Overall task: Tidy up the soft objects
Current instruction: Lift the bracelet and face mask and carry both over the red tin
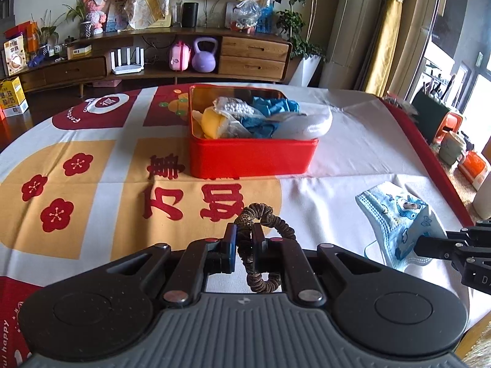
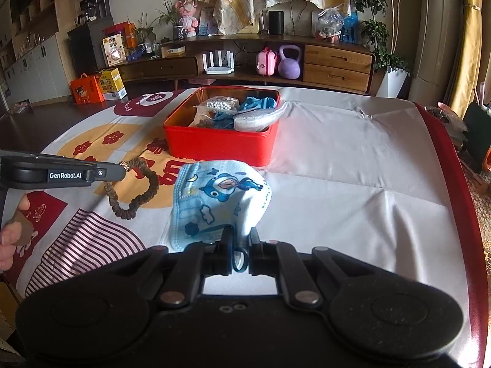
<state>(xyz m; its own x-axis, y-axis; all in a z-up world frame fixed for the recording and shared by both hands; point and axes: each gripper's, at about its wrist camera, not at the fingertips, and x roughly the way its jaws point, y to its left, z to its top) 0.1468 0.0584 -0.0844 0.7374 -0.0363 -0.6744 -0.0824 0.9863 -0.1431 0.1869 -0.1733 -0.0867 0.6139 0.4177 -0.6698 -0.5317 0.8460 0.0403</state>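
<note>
While my left gripper (image 1: 244, 239) pinches the brown scrunchie (image 1: 264, 245) above the counter (image 1: 353, 159), my right gripper (image 2: 240, 242) clamps the blue mask (image 2: 214, 196) — red tin (image 1: 251, 156) just ahead.

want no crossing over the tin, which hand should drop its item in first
Left, probably. The left gripper, shut on the brown scrunchie, faces the red tin almost straight ahead. The right gripper, holding the blue face mask, sees the tin off to its left.
</note>
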